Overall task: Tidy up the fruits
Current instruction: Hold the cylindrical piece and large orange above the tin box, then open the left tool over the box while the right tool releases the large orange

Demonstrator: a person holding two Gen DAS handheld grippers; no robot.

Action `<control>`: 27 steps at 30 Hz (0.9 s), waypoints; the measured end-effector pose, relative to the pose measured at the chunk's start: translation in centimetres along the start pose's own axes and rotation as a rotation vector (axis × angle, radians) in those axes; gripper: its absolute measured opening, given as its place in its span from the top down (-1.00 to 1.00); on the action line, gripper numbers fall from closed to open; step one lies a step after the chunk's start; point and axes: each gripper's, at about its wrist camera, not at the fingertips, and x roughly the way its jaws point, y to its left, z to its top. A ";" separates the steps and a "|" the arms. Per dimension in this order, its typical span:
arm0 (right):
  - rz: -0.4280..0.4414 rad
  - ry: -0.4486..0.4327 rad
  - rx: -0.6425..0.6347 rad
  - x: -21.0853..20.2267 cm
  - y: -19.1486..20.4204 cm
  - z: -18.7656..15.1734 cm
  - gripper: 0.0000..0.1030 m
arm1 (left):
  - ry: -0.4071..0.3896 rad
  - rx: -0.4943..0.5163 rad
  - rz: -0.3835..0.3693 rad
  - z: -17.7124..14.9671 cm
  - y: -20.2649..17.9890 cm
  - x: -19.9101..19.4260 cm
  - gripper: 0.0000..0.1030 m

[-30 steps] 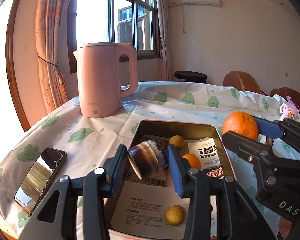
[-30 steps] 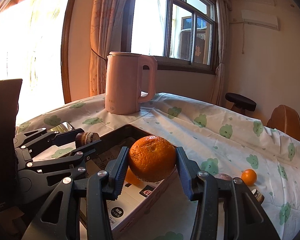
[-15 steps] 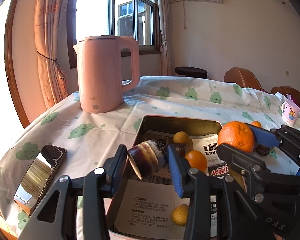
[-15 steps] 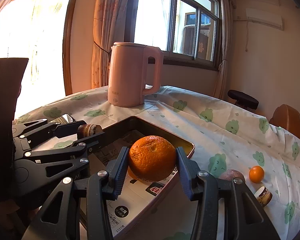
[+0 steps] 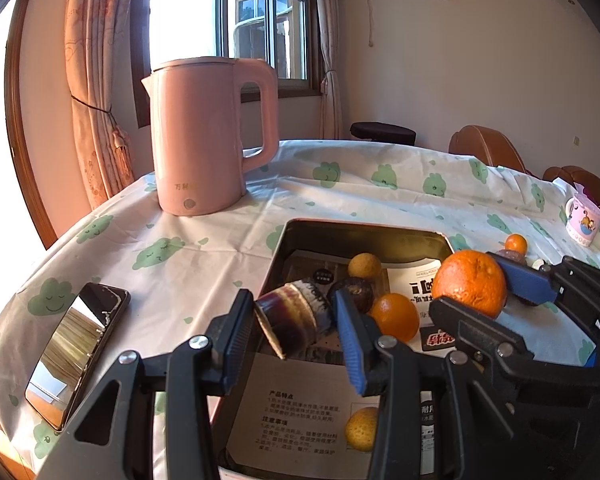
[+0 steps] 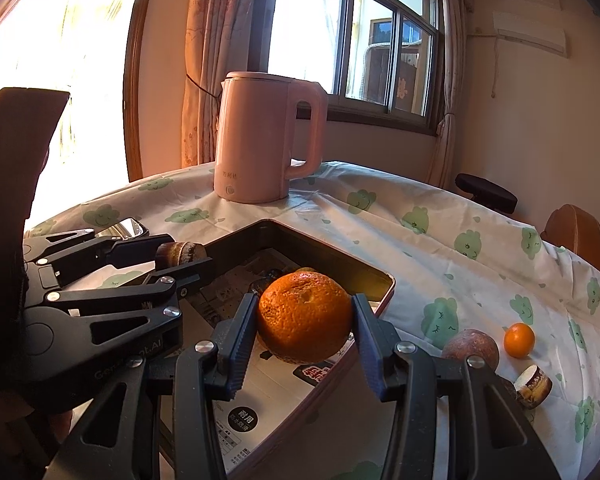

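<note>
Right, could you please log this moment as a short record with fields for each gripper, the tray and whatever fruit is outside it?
left gripper: shut on a dark purple cane piece, over the tray's near half
right gripper: shut on a large orange, over the tray's right edge
tray: paper-lined, holds small yellow fruits, one small orange, one dark round fruit
outside tray: small orange, brown round fruit, cut cane piece on the tablecloth
also on table: pink kettle, phone

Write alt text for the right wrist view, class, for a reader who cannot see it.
The right gripper holds a large orange between its fingers above a metal tray lined with printed paper. Left of it, the left gripper holds a short piece of sugarcane; a pink kettle stands behind on the cloud-print tablecloth.
</note>
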 end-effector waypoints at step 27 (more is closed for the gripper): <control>0.013 0.041 0.031 0.4 -1.0 -0.2 -0.18 | -0.068 -0.056 0.019 -0.1 0.9 -1.4 -0.50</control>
